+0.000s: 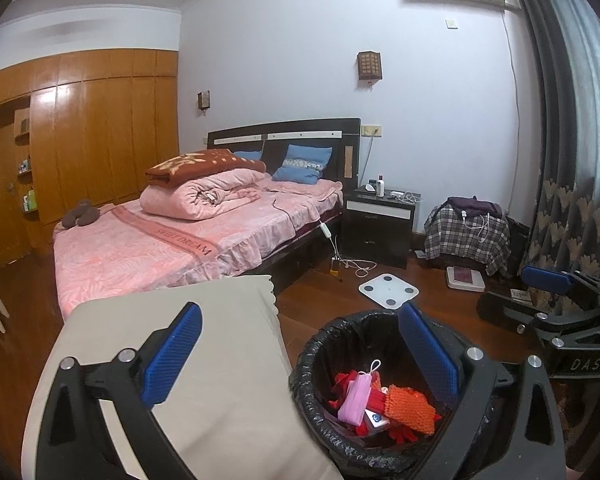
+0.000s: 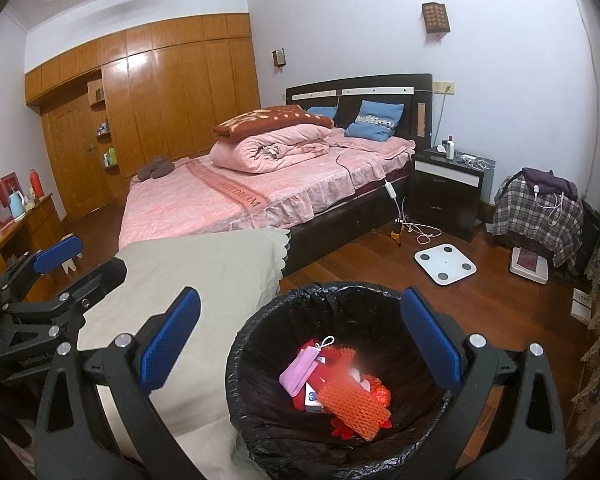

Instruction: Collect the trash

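- Black plastic lines the trash bin [image 2: 340, 392], which stands on the wooden floor [image 2: 360, 256] just beside a beige-covered surface [image 2: 188, 280].
- "SWEET DREAM" is read on the darker band across the pink bedspread [image 1: 188, 244] of the bed [image 2: 260, 200]; it is seen upside down from both cameras.
- "DAS" is read on the body of the right tongs [image 1: 548, 292] as seen from the left wrist view; the lettering on the left tongs [image 2: 48, 264] in the right wrist view is too blurred to read.
- Trash is seen at the bottom of the bin: a pink face mask [image 2: 298, 372], an orange foam net [image 2: 354, 406], red pieces and a small white box [image 1: 376, 418] whose print cannot be read.
- The left tongs [image 1: 300, 360] are held wide and empty, with one blue pad over the beige cover and the other over the bin's rim.
- The right tongs [image 2: 300, 344] are likewise spread wide with nothing gripped; the bin's opening lies between and below the pads, the trash well apart from them.
- A white bathroom scale [image 2: 444, 264] is seen on the floor beyond the bin.
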A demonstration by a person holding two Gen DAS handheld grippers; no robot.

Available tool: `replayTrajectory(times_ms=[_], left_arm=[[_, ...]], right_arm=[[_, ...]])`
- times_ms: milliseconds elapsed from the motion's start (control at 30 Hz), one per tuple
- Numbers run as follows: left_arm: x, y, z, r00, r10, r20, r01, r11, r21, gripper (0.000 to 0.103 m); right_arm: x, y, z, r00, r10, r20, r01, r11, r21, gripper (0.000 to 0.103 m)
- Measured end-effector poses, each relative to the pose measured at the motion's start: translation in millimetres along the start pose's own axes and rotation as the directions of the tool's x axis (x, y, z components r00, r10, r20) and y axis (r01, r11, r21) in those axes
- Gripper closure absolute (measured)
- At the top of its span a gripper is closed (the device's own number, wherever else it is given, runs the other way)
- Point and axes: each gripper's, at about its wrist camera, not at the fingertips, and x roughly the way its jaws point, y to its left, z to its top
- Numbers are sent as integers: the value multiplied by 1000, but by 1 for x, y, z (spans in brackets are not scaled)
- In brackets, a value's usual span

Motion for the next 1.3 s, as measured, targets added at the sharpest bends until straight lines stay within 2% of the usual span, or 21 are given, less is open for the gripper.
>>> replayTrajectory(times_ms=[1300], left_arm=[[1, 5, -3, 1000, 5, -6, -5, 1000, -6, 6]], right_arm=[[3, 8, 0, 1000, 4, -7, -4, 1000, -4, 6]])
